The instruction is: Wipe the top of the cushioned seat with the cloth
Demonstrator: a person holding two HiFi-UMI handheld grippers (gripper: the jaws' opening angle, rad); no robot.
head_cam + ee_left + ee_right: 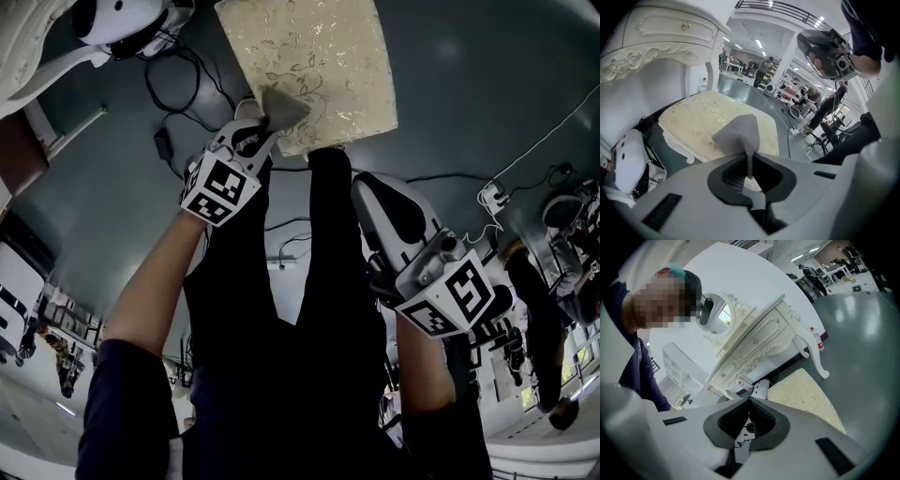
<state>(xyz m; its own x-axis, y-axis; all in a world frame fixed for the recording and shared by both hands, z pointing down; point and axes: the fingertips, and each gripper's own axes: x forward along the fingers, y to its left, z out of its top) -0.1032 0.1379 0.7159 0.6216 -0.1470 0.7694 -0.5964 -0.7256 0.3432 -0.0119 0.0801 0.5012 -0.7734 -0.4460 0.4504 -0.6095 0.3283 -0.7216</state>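
Though near dresser [661, 42], cloth [738, 133] over seat [693, 122]

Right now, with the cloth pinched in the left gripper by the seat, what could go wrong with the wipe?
1. The left gripper is shut on just a thin fold of the cloth; drag across the cushioned seat might pull it free.
2. The cloth stands bunched at the seat's near edge, so a pass may touch little fabric, and the jaw tips could rub the patterned top.
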